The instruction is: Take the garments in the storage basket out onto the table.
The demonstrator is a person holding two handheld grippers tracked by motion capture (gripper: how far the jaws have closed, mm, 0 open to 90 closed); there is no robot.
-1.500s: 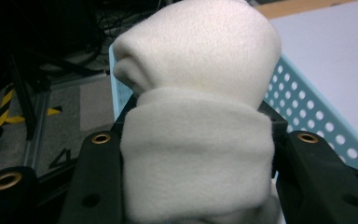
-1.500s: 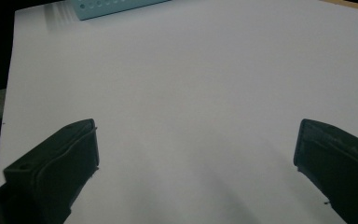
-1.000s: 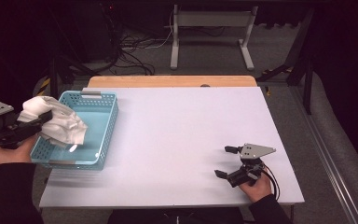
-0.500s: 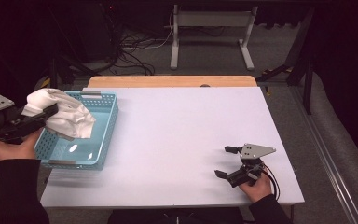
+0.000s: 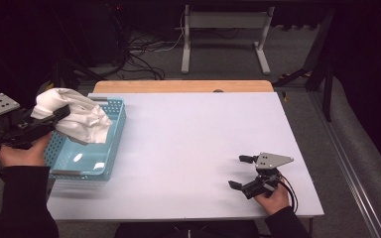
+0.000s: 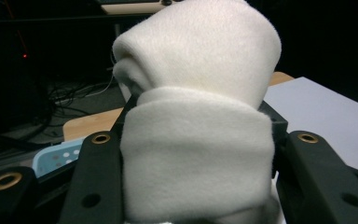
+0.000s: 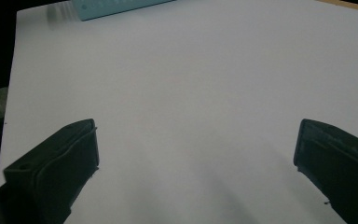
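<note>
A white fleecy cloth (image 5: 82,118) hangs bunched over the far left part of a light-blue perforated basket (image 5: 106,158). My left gripper (image 5: 59,116) is shut on the cloth at the table's left edge and holds it above the basket. In the left gripper view the folded cloth (image 6: 196,154) is wedged between both black jaws of the left gripper (image 6: 196,186), with the basket's rim (image 6: 56,156) below. My right gripper (image 5: 239,171) rests open near the table's front right. In the right gripper view the right gripper (image 7: 196,154) has only bare table between its jaws.
The white table (image 5: 193,139) has a wooden strip (image 5: 178,87) along its far edge. The basket's far wall (image 7: 116,8) appears at the top of the right gripper view. Cables and a desk frame (image 5: 223,34) lie on the floor beyond.
My left gripper has moved left and upward with the cloth, raising it from inside the basket to above the rim. The right gripper has stayed put.
</note>
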